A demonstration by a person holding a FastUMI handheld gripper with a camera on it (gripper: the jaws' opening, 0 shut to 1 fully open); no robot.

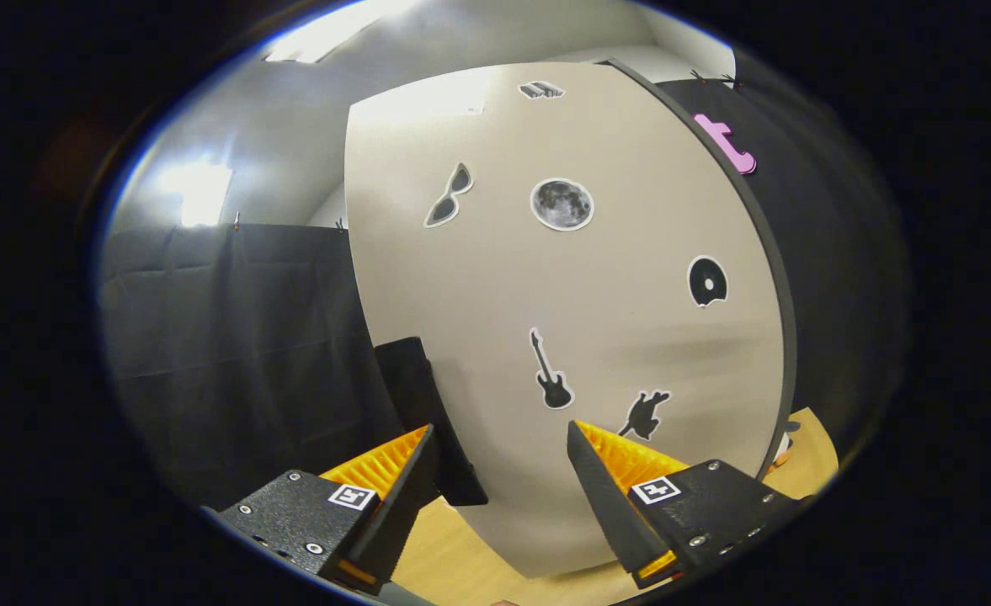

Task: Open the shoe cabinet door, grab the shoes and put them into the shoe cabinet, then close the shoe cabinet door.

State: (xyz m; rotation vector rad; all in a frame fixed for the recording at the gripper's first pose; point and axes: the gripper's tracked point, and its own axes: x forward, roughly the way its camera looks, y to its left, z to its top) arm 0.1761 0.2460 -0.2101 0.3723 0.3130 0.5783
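We see our gripper (502, 438) held level and pointing forward, its two fingers (402, 480) spread wide apart, nothing between them, neither finger pressing on anything, fingertips tilted slightly inward toward each other

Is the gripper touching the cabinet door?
Cannot tell. In the gripper view the open gripper frames the cabinet door; its depth beyond the fingertips is unclear.

Beige flat-fronted shoe cabinet door (546, 278) just ahead of the gripper (502, 438), fingers spread apart with nothing between them, black rectangular handle (428, 421) at the door's left edge beside the left finger, pale wooden floor (461, 555) beneath, black cloth wall (242, 353) behind to the left.
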